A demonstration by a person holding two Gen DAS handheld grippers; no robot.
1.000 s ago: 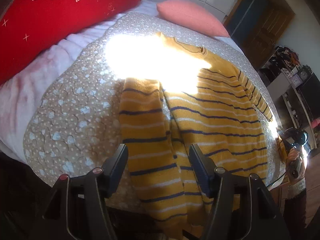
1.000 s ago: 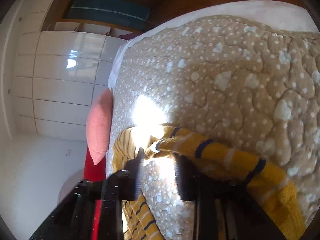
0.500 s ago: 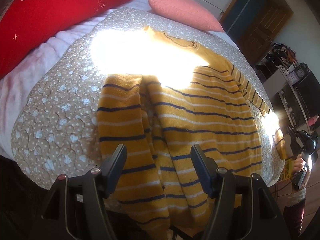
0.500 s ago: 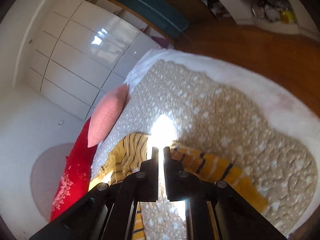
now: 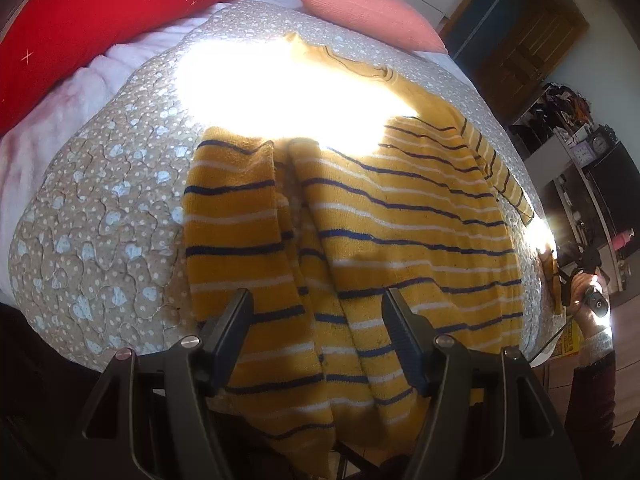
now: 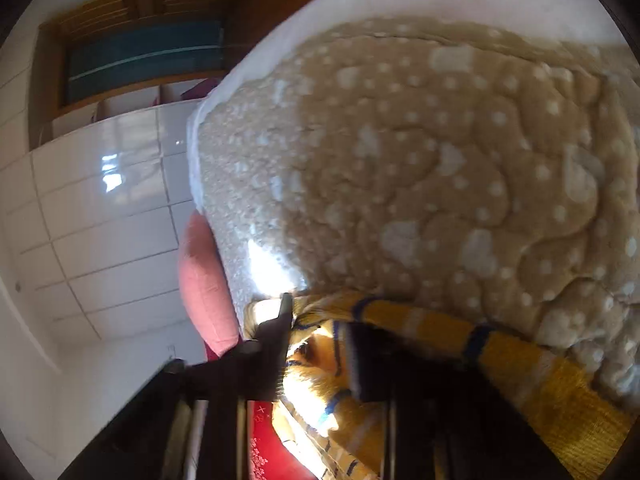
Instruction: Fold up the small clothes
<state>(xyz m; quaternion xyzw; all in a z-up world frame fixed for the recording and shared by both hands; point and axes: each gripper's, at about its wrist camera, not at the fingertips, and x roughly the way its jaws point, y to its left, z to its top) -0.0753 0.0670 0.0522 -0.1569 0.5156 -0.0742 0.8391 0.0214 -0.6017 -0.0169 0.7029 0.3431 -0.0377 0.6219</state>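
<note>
A yellow sweater with navy and white stripes (image 5: 400, 216) lies spread on the beige dotted quilt (image 5: 104, 216). One sleeve (image 5: 236, 240) lies alongside the body at the left. My left gripper (image 5: 316, 312) is open just above the sweater's lower hem, touching nothing. In the right wrist view my right gripper (image 6: 320, 332) has its jaws apart around the cuff end of the other sleeve (image 6: 440, 320), whose striped length (image 6: 552, 376) trails right across the quilt (image 6: 440, 160).
A red cushion (image 5: 100, 12) and a pink pillow (image 5: 360, 8) lie at the head of the bed. A strong sun patch (image 5: 280, 92) washes out the sweater's top. Shelves and a wooden door (image 5: 520, 40) stand to the right.
My right gripper was shut half a second ago and now has its jaws apart at the sleeve cuff, low over the quilt. My left gripper stayed open over the hem.
</note>
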